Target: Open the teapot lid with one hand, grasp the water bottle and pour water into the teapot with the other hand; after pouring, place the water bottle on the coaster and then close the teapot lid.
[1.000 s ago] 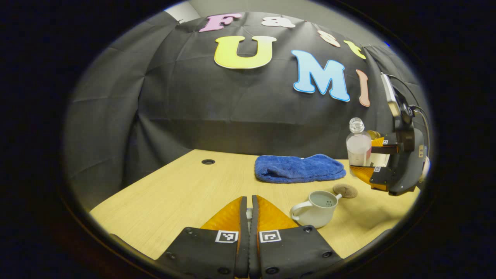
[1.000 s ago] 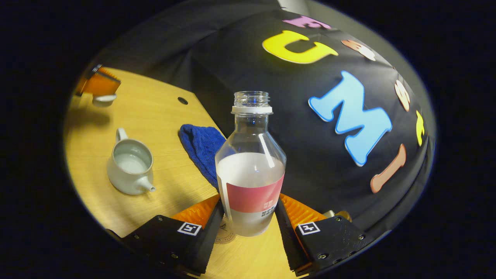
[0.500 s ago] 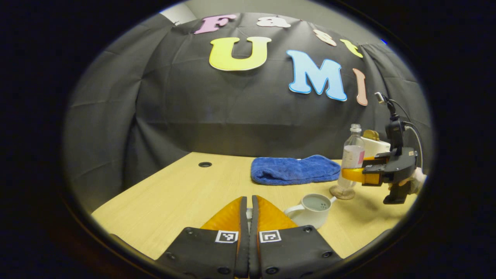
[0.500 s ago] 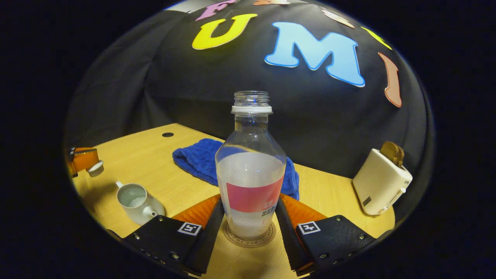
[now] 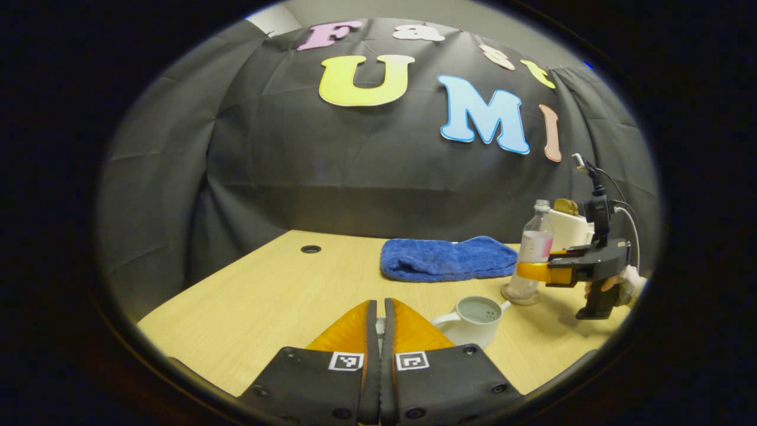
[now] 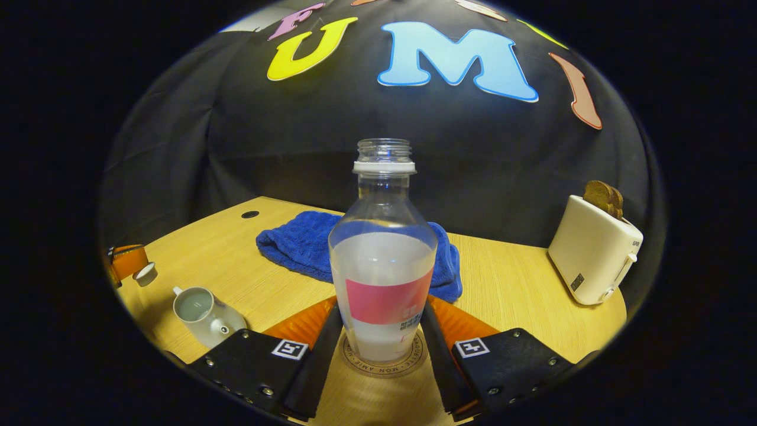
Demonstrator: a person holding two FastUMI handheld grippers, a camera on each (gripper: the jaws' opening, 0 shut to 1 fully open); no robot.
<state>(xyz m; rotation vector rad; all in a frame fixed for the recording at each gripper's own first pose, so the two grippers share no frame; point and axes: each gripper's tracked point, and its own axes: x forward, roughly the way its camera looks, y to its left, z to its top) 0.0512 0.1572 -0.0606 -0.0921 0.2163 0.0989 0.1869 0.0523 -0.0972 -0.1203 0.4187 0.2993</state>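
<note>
The left gripper (image 5: 380,331) held the teapot lid (image 6: 145,273) pinched between its closed fingers, up and to the left of the open teapot (image 5: 470,318). To the right, the right gripper (image 6: 378,337) was still clamped on the water bottle (image 6: 383,260), which had come down within the last second from the air onto the coaster (image 6: 384,362) and stood upright. Pouring looked done; release and lid closing remained.

I can't see most of the lid (image 5: 379,324) between my left fingers, and the bottle (image 6: 383,260) hides part of the coaster (image 6: 384,365)
</note>
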